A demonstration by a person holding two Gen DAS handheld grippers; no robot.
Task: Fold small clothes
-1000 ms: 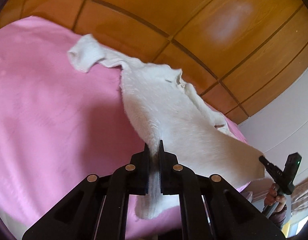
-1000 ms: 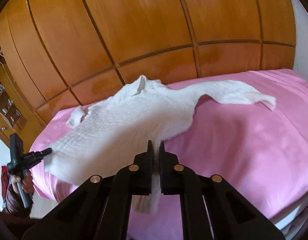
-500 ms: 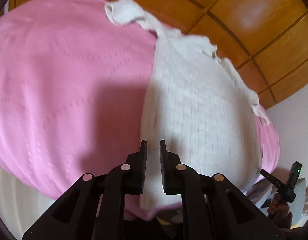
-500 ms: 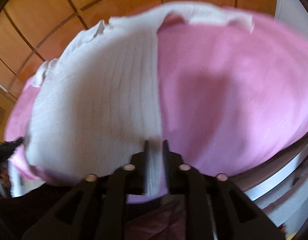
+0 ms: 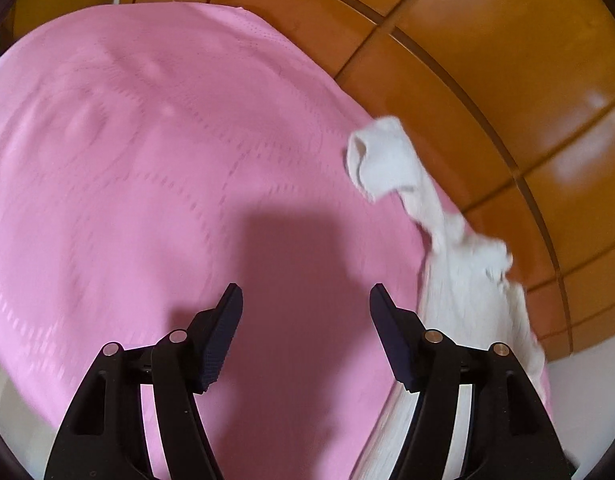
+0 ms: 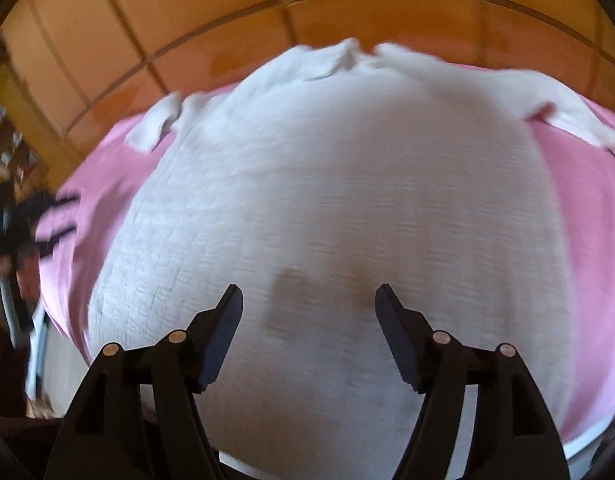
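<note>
Both hand-held grippers, left (image 5: 305, 320) and right (image 6: 309, 320), have just opened, empty, over the white knitted sweater (image 6: 339, 216) lying flat on the pink bed cover (image 5: 147, 160). A sleeve cuff (image 5: 371, 156) should be taken next and folded squarely across the body.

No text, label, brand, number or sign can be read in either wrist view (both pictures are motion-blurred throughout).

A bed with a pink cover (image 5: 127, 200) stands against a wall of orange-brown wooden panels (image 5: 487, 40) with dark grooves. The panels shine with soft light patches. At the far left, blurred shelves (image 6: 7, 140) show.
</note>
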